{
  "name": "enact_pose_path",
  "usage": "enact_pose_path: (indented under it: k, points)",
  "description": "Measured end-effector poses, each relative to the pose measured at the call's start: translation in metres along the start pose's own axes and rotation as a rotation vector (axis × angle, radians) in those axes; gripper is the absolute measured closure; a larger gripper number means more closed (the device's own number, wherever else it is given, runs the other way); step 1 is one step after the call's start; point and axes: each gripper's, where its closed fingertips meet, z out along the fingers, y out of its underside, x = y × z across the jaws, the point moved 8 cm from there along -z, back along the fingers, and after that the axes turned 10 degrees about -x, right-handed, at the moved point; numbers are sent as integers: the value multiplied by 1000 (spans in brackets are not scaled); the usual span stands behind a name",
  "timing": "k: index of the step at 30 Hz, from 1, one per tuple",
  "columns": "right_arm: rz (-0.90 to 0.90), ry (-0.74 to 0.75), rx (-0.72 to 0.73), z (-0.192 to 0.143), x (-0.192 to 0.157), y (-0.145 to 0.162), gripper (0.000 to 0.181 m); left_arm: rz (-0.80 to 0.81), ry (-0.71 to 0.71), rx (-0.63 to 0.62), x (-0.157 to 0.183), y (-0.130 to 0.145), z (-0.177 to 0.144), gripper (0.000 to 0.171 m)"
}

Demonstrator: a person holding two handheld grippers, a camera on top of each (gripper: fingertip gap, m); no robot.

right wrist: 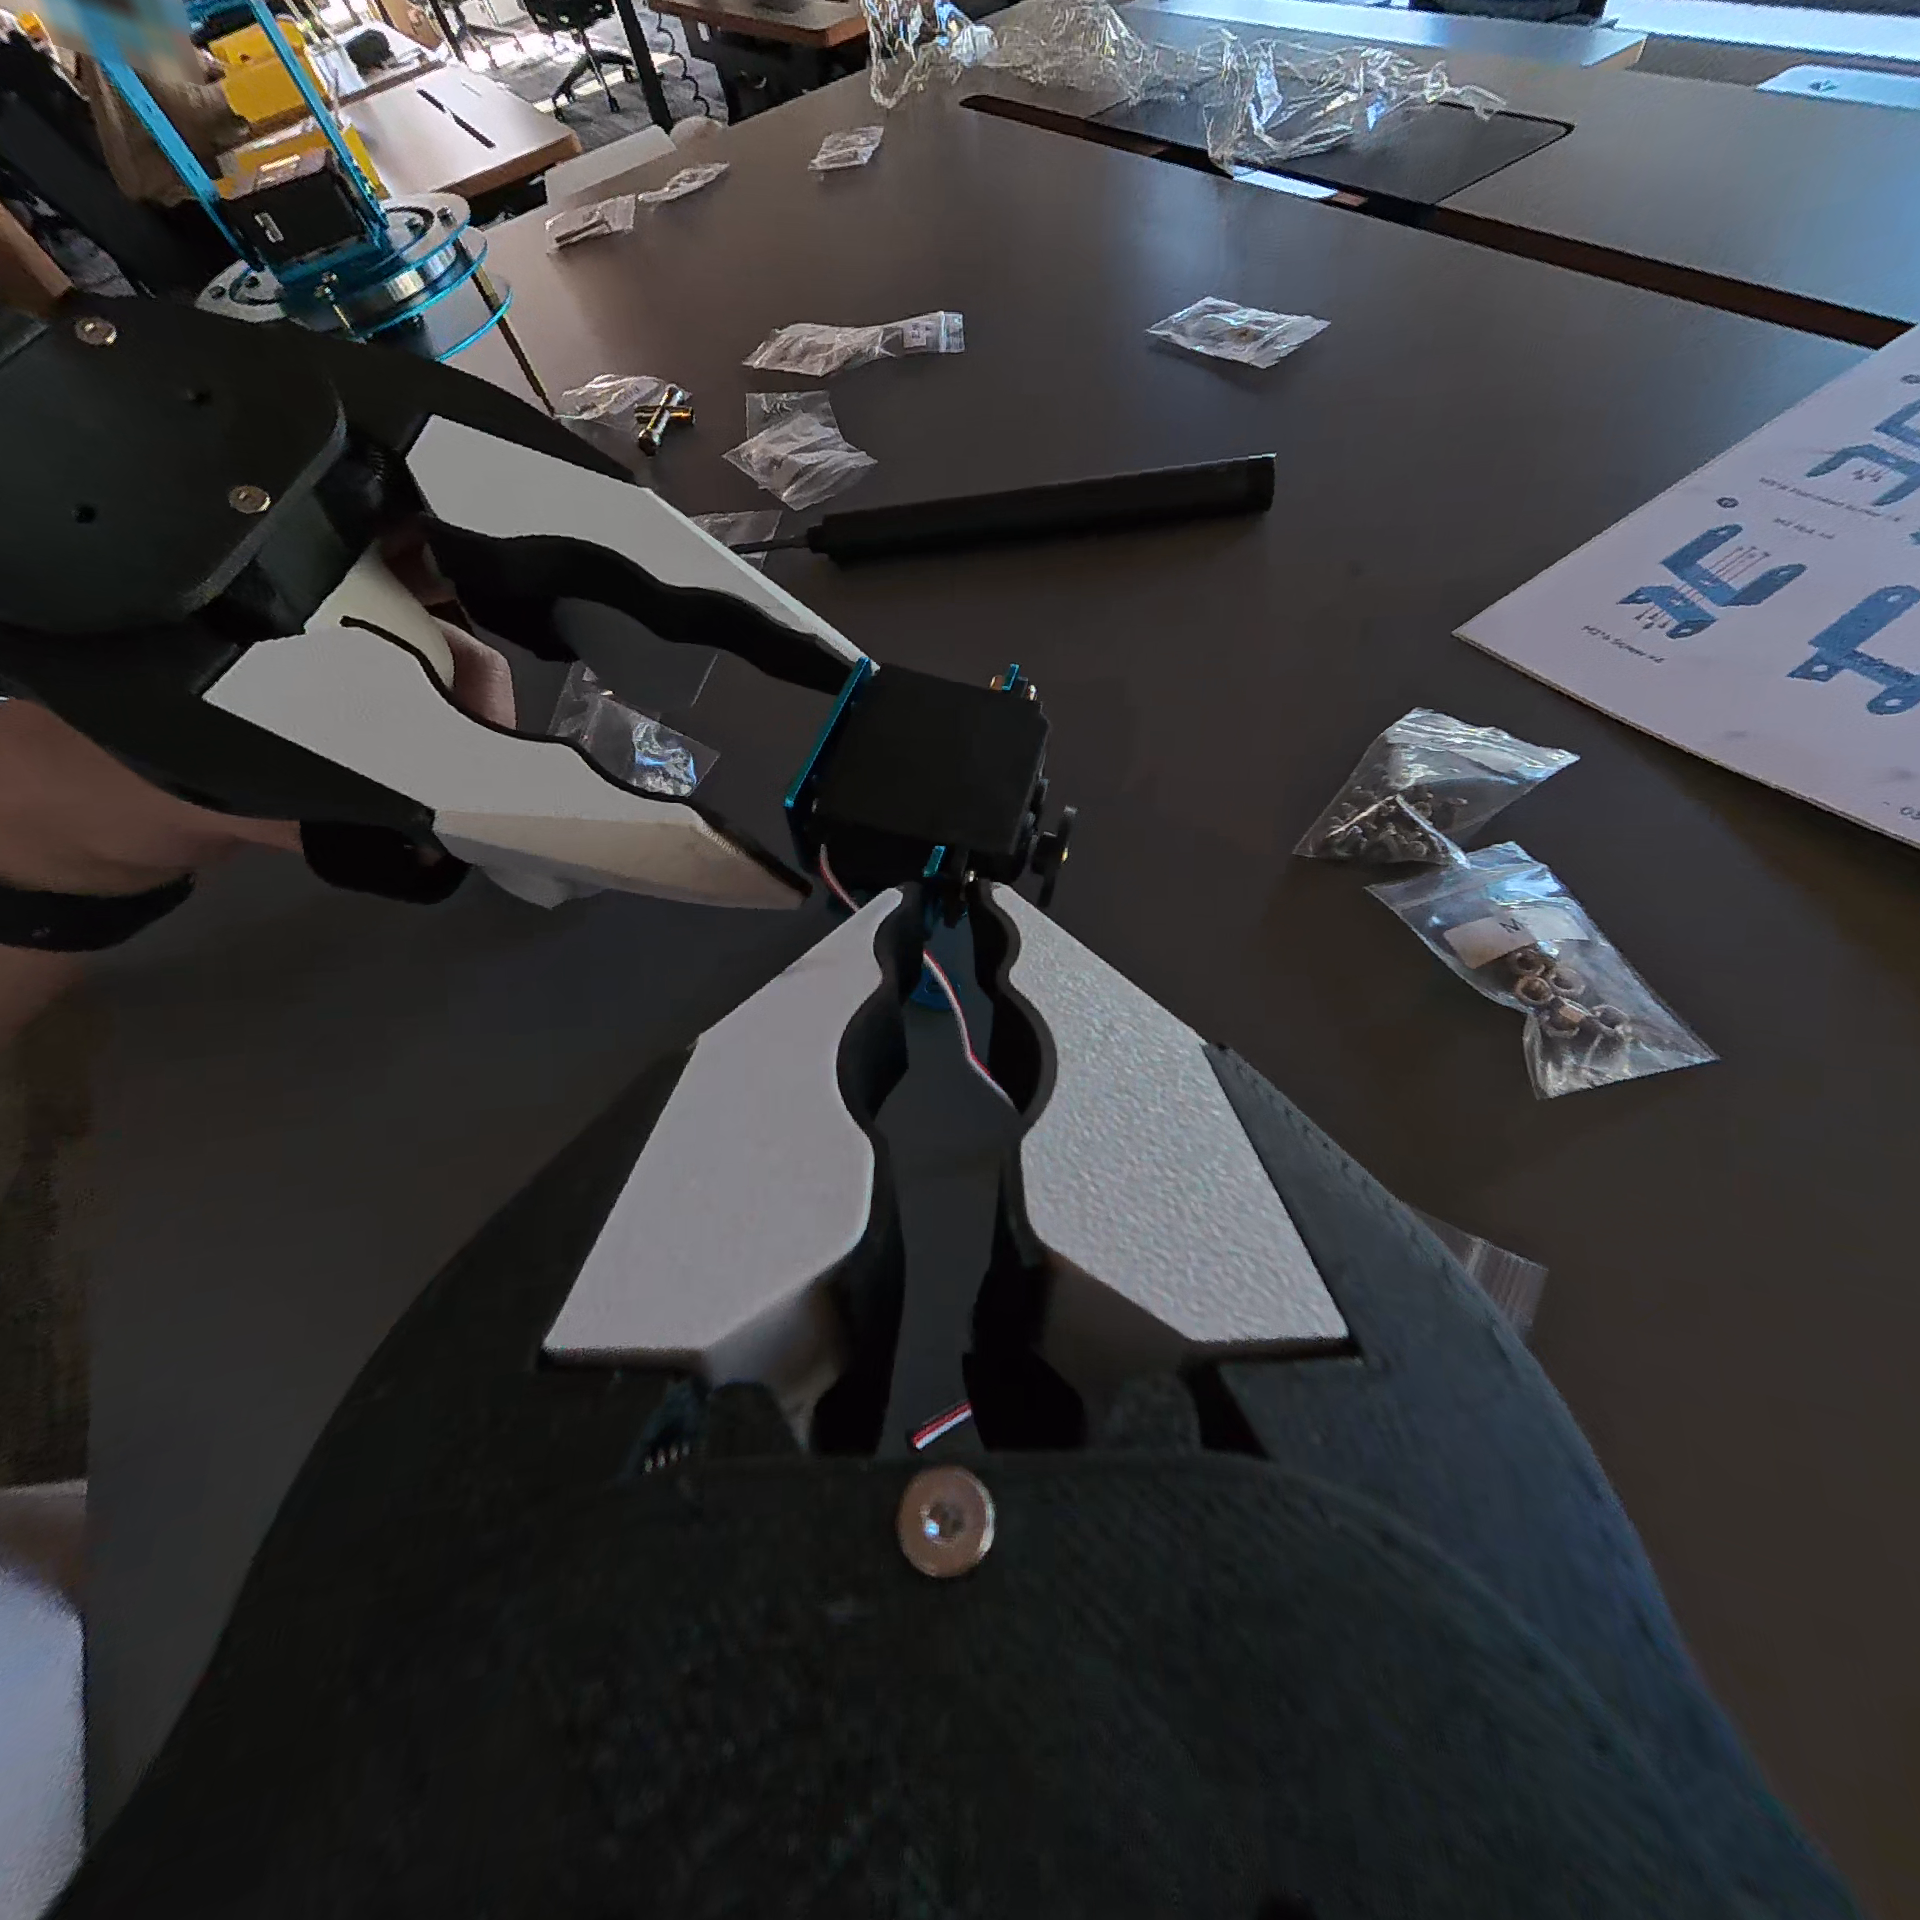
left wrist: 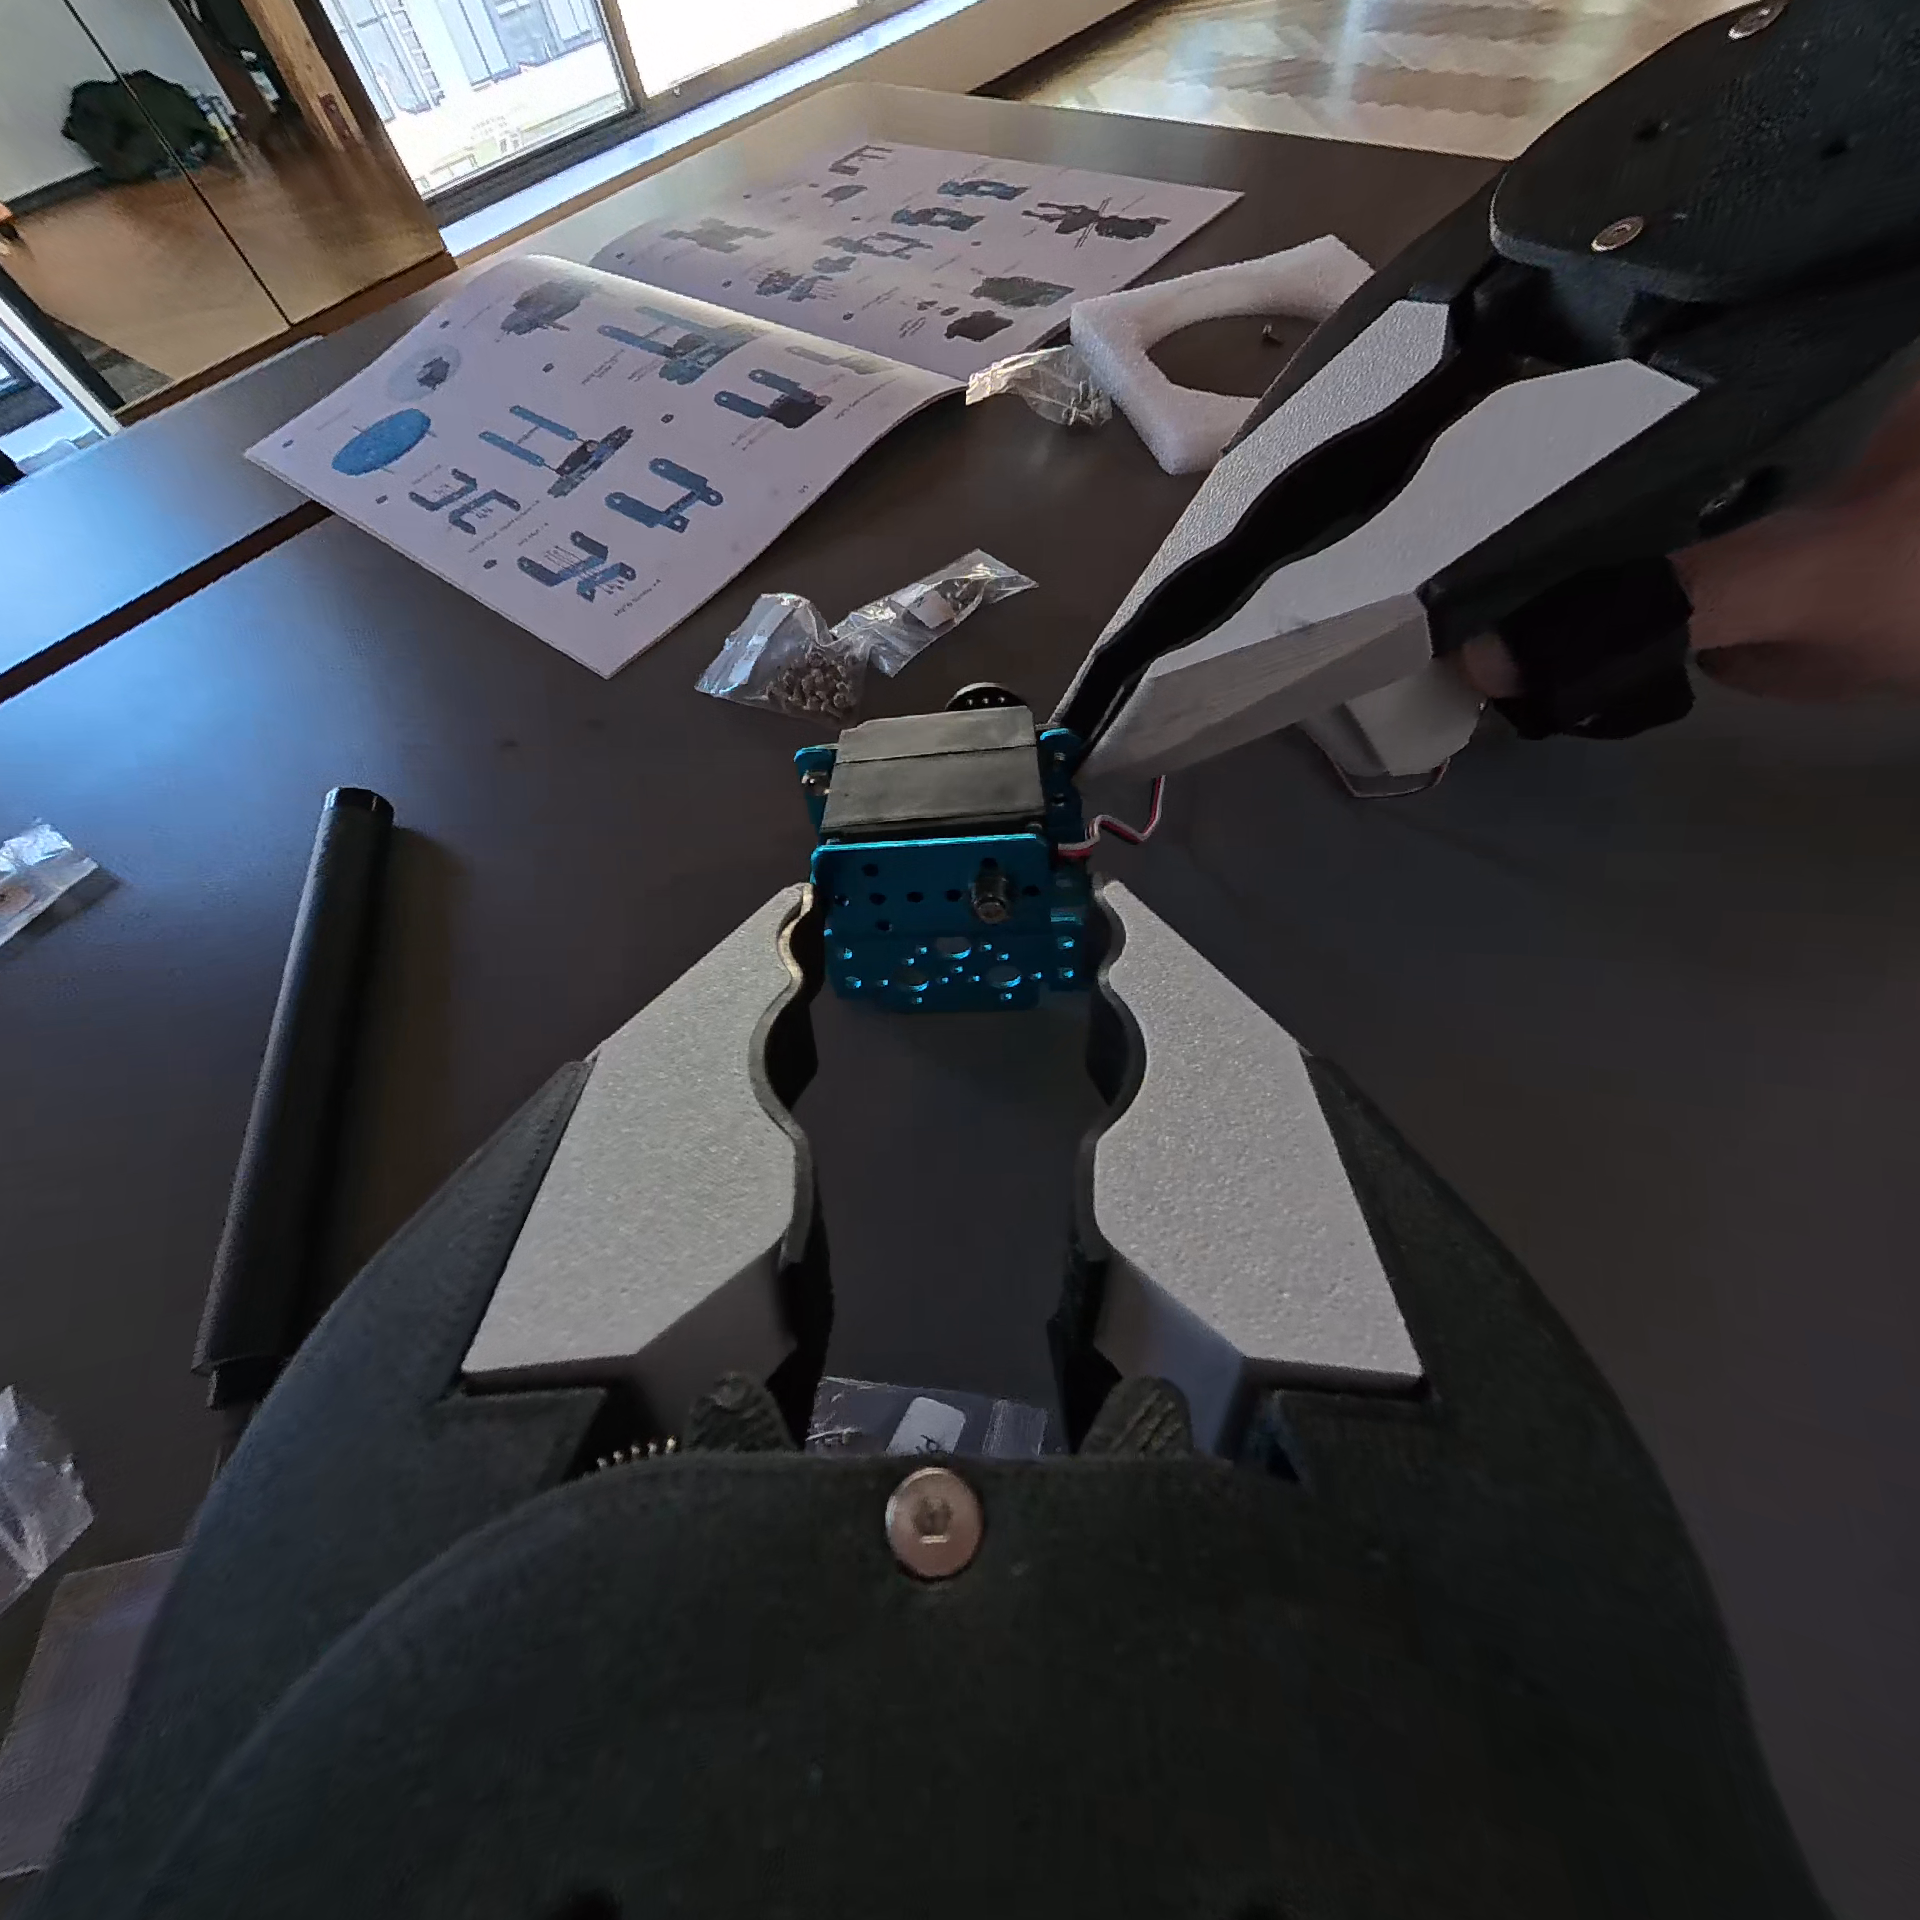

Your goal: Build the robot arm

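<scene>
A black servo (left wrist: 930, 779) sits in a blue perforated metal bracket (left wrist: 935, 956), held above the dark table (left wrist: 1455, 1039). My left gripper (left wrist: 951, 914) is shut on the bracket's two sides. My right gripper (left wrist: 1081, 743) comes in from the upper right, shut on the bracket's far right edge. In the right wrist view my right gripper (right wrist: 951, 899) pinches a blue part under the servo (right wrist: 935, 758). The servo's red, white and black wire (right wrist: 961, 1049) runs between its fingers. My left gripper (right wrist: 831, 779) holds the blue plate (right wrist: 826, 758) from the left.
An open instruction booklet (left wrist: 623, 416) lies beyond, also in the right wrist view (right wrist: 1766, 582). Bags of screws (left wrist: 810, 655) (right wrist: 1423, 790) (right wrist: 1527, 966), a black screwdriver (right wrist: 1039, 509), a white foam piece (left wrist: 1216, 343), a cross wrench (right wrist: 665, 416) and a blue turntable assembly (right wrist: 343, 260) lie around. Less than 4 cm separates the two grippers' tips.
</scene>
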Motion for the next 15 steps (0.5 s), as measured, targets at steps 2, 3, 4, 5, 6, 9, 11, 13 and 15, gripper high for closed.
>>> enact_pose_path:
  k: [2, 3, 4, 5, 6, 9, 11, 13, 15]
  points:
    - [4, -1, 6, 0, 0, 1, 173, 6, -7, -2, 1, 0, 0, 121]
    - [4, 0, 8, 0, 0, 1, 173, 11, -10, -4, 2, 0, 1, 120]
    - [4, 0, 10, -1, 0, 1, 173, 14, -14, -6, 2, 0, 1, 120]
    - [3, 0, 12, -1, 0, 1, 173, 17, -17, -8, 2, 0, 1, 120]
    - [1, 1, 13, -1, 0, 1, 173, 19, -18, -10, 2, 0, 1, 119]
    - [-1, -5, 15, 0, 0, 1, 172, 19, -21, -11, 2, 0, 1, 120]
    - [4, -20, 18, 0, 1, 2, 172, 16, -21, -11, 1, 0, 1, 120]
    - [2, -28, 25, 0, 2, 2, 172, 13, -17, -9, 1, 0, 1, 122]
    - [3, -29, 31, 0, 2, 3, 172, 10, -14, -8, 1, -1, 0, 123]
